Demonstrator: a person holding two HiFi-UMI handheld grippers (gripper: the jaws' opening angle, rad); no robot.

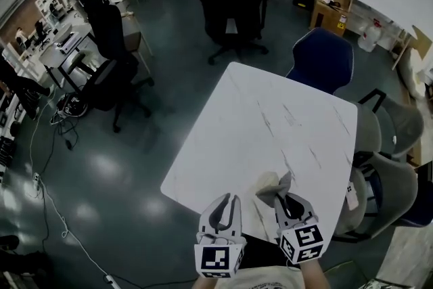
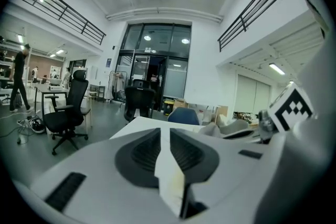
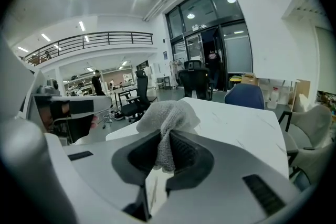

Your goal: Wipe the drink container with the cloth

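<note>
Gripping the cloth [image 3: 167, 115], the right tool [image 3: 164, 152] hovers above the table [image 1: 270, 118].

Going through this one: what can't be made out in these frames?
Drink container: in no view.
Cloth: lower end hidden inside the right hand-held gripper, right gripper view.
Table: near edge partly covered by the left hand-held gripper, head view.
Distant people: too small, gripper views.

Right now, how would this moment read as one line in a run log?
left gripper: shut, empty | right gripper: shut on cloth | table: white | drink container: not in view
</note>
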